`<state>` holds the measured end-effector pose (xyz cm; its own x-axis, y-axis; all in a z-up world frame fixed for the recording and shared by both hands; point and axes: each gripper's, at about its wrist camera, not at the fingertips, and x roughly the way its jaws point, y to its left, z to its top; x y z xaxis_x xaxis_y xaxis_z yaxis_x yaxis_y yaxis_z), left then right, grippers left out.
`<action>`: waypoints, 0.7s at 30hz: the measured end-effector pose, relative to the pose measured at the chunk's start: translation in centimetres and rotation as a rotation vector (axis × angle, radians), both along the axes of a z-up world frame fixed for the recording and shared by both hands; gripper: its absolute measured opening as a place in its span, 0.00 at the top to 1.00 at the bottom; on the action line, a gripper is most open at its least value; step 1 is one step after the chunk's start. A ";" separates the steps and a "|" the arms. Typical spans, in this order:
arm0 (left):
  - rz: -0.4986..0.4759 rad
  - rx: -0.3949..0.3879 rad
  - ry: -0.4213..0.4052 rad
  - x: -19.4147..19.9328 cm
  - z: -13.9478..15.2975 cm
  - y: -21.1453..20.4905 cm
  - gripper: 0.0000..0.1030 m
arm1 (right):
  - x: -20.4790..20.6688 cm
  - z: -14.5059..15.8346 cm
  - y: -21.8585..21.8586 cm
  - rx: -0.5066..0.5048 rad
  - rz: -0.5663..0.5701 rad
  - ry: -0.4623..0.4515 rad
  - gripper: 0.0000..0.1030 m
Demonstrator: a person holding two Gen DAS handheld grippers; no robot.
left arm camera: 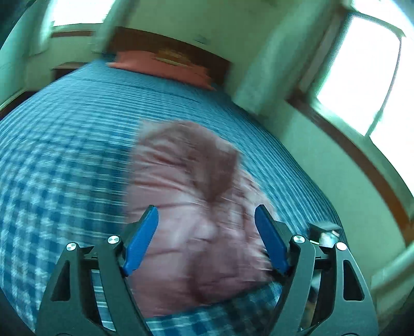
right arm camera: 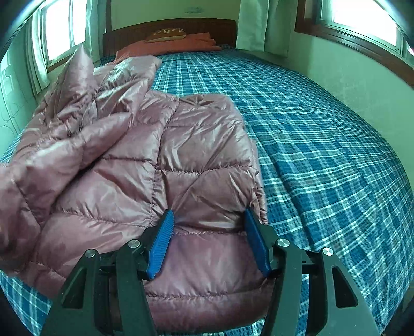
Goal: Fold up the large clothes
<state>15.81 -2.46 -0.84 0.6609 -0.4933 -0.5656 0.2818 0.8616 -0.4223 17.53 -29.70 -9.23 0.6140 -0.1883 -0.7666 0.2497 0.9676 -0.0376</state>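
Note:
A shiny pink quilted puffer jacket (right arm camera: pixel 145 160) lies crumpled on a bed with a blue plaid cover (right arm camera: pixel 323 144). In the right wrist view its hem is nearest me and a sleeve is bunched at the left. My right gripper (right arm camera: pixel 208 219) is open, just above the jacket's lower right part, with both blue pads over the fabric. The left wrist view is motion-blurred; the jacket (left arm camera: pixel 191 206) shows there as a pink mass. My left gripper (left arm camera: pixel 207 219) is open above it and holds nothing.
Orange pillows (right arm camera: pixel 170 44) and a dark wooden headboard (right arm camera: pixel 170 25) are at the bed's far end. Green walls and a window (right arm camera: pixel 362 20) run along the right side; another window (right arm camera: pixel 59 31) with curtains is at the left.

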 end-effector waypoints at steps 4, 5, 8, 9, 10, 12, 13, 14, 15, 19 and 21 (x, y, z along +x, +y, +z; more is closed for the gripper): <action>0.207 -0.149 0.150 2.4 -3.4 6.6 0.25 | 0.1 3.0 -0.5 0.057 -0.016 -0.069 0.45; 0.262 -0.204 0.190 2.9 -4.6 8.0 0.26 | 0.3 3.7 -0.7 0.094 -0.013 -0.086 0.44; 0.330 -0.275 0.262 3.7 -7.2 9.5 0.26 | 1.2 4.8 -0.6 0.237 0.009 -0.135 0.33; 0.333 -0.293 0.277 3.7 -8.0 9.5 0.26 | 1.8 4.9 -0.6 0.303 0.024 -0.141 0.31; 0.331 -0.310 0.294 3.9 -8.7 9.3 0.25 | 2.4 4.8 -0.6 0.353 0.036 -0.140 0.31; 0.322 -0.328 0.313 4.3 -9.6 8.6 0.25 | 4.1 4.4 -0.4 0.491 0.065 -0.136 0.31; 0.314 -0.341 0.323 4.5 -10.1 8.2 0.25 | 5.2 4.0 -0.3 0.564 0.078 -0.126 0.31; 0.312 -0.346 0.329 4.4 -10.3 7.8 0.25 | 5.8 3.8 0.3 0.603 0.086 -0.115 0.31; 0.311 -0.349 0.334 4.4 -10.5 7.7 0.25 | 6.4 3.5 0.6 0.628 0.095 -0.108 0.31; 0.290 -0.347 0.356 4.6 -11.4 6.8 0.25 | 8.7 2.7 1.2 0.670 0.116 -0.081 0.31; 0.286 -0.347 0.359 4.8 -11.7 6.5 0.25 | 9.5 2.2 1.7 0.678 0.126 -0.071 0.31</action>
<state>20.59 4.03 -12.49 0.5916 -0.5200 -0.6162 -0.1558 0.6761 -0.7201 26.98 -28.00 -7.00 0.6528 0.3941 -0.6470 0.1137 0.7934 0.5980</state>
